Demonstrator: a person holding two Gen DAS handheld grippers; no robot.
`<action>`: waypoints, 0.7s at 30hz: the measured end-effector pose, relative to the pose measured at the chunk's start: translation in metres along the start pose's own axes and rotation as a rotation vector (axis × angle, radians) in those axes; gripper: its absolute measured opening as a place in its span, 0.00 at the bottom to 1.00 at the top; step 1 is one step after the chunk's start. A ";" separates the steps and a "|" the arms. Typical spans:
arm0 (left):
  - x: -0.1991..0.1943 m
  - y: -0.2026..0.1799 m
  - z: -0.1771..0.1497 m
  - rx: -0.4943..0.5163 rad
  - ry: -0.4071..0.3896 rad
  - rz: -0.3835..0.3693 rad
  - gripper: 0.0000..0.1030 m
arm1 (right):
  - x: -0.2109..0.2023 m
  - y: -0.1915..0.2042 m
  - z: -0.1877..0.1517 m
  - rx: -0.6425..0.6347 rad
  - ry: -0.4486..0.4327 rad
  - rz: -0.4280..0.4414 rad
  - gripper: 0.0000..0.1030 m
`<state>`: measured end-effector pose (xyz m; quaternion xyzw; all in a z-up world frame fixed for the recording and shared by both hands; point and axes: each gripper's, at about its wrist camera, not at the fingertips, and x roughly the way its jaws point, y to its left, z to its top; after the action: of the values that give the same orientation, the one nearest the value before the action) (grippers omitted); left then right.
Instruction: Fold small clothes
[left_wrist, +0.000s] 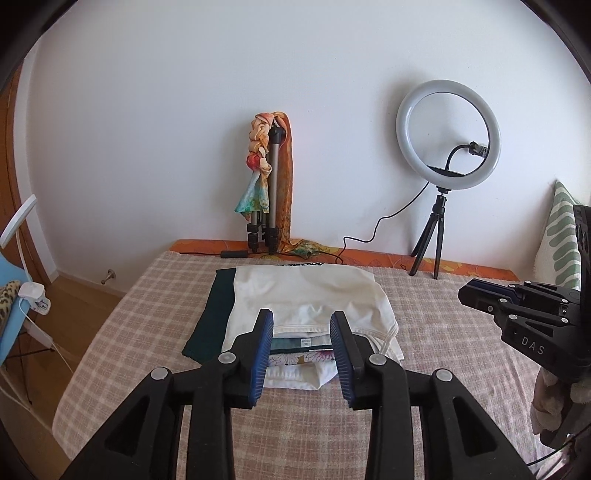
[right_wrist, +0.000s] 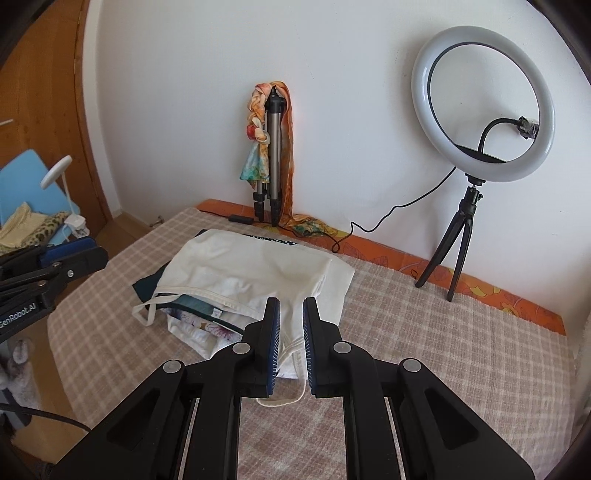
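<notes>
Jaws on our left gripper (left_wrist: 302, 354) are spread wide with nothing between them, hovering just above the near edge of the pile of small clothes (left_wrist: 306, 317) on the bed (left_wrist: 147, 332). Our right gripper (right_wrist: 291, 347) has its jaws much closer together, only a narrow gap left, and the hem of the white top (right_wrist: 251, 269) plus its thin strap (right_wrist: 284, 400) show in that gap, but we honestly can't tell if the pads are actually pinching the fabric or just sitting over it. The white top lies across the top of the pile, roughly mid-bed on the checked pink-and-cream bedspread (right_wrist: 443, 369), with a dark green garment (left_wrist: 214, 317) sticking out underneath on the left side and a floral printed piece (right_wrist: 218, 330) peeking out at the near edge. Another loop of strap (right_wrist: 146, 314) flops out on the left of the pile in the right wrist view. Further back against the white wall (left_wrist: 184, 110) we've got a folded tripod (left_wrist: 273, 199) with a colourful scarf (left_wrist: 258, 162) draped on it, and a ring light (left_wrist: 448, 134) on a little tripod stand off to the right, its cable (right_wrist: 402, 210) trailing along the bed edge. In the left wrist view the right gripper shows at the right edge, well apart from the pile.
</notes>
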<state>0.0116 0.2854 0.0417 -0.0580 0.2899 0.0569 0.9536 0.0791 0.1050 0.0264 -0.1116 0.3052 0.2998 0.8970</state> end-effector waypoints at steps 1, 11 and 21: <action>-0.004 -0.005 -0.004 0.001 -0.003 -0.002 0.35 | -0.006 0.000 -0.003 -0.003 -0.005 0.006 0.11; -0.036 -0.043 -0.045 -0.004 -0.041 0.023 0.77 | -0.048 -0.007 -0.041 -0.038 -0.047 0.036 0.35; -0.049 -0.056 -0.069 -0.056 -0.090 0.036 1.00 | -0.067 -0.019 -0.070 -0.031 -0.092 0.023 0.80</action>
<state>-0.0589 0.2164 0.0169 -0.0771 0.2461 0.0847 0.9625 0.0141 0.0317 0.0130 -0.1080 0.2604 0.3194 0.9047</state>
